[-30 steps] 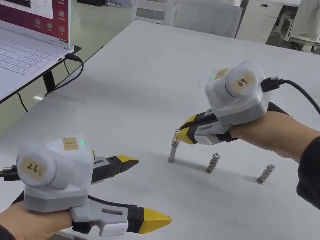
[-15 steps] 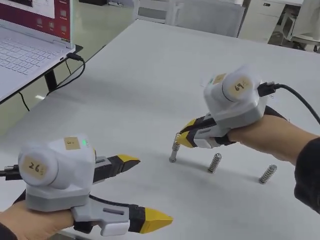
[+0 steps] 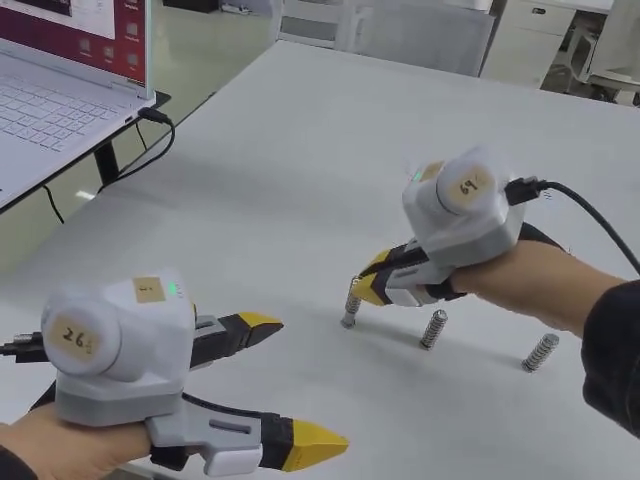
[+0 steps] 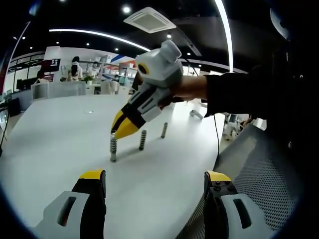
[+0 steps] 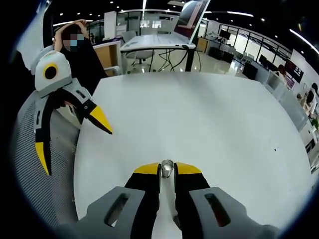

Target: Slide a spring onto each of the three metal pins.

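The last step is in hand: the third spring (image 5: 167, 168) is pinched in the right gripper (image 3: 368, 290) jaws, partway down the leftmost pin (image 3: 346, 320). The two neighbouring springs (image 3: 433, 328) are seated on the worktop (image 3: 300, 150). Pushing down, then release, seems called for. The left gripper (image 3: 290, 385) jaws are spread.

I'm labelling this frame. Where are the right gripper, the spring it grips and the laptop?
right gripper (image 3: 366, 288): head view, between its yellow fingertips.
spring (image 3: 352, 300): head view, coils under the fingertips.
laptop (image 3: 45, 90): head view, keyboard.
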